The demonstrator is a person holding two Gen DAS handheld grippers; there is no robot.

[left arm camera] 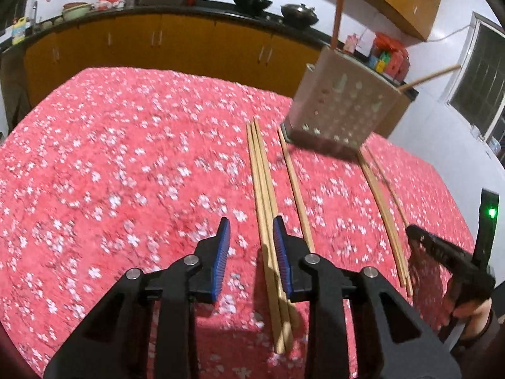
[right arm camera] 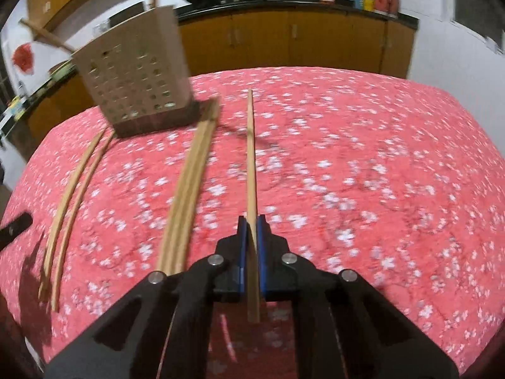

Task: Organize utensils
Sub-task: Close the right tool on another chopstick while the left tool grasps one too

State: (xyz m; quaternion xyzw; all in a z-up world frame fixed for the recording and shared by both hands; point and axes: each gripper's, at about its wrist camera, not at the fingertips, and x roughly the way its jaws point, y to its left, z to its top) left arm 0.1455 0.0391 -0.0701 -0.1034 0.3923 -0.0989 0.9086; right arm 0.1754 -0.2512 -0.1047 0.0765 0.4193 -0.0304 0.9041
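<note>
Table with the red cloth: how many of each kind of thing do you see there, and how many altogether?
Chopsticks: 7 (bundle of three, lone chopstick, pair, held chopstick in right claw)
Utensil holder: 1
Handles in it: 2 (wooden handle, orange handle)
Total: 10; blur makes the counts approximate
</note>
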